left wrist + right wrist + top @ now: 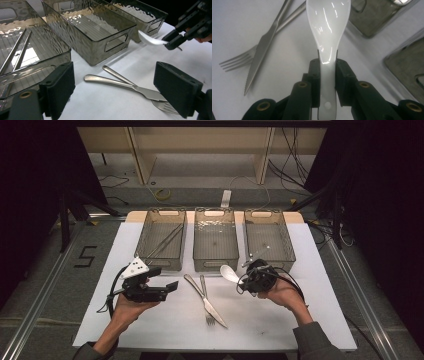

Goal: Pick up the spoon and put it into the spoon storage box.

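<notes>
The right gripper [327, 68] pinches a white spoon [327, 30] by its handle, jaws pressed on both sides, bowl pointing straight out ahead of them. In the high view the spoon [229, 273] hangs just above the table at centre right, its long axis running toward the upper left, right in front of the middle bin [215, 262]; the right bin [287, 245] stands just behind that hand. The left gripper [170, 285] rests at lower left, jaws spread and empty, farther from the spoon.
</notes>
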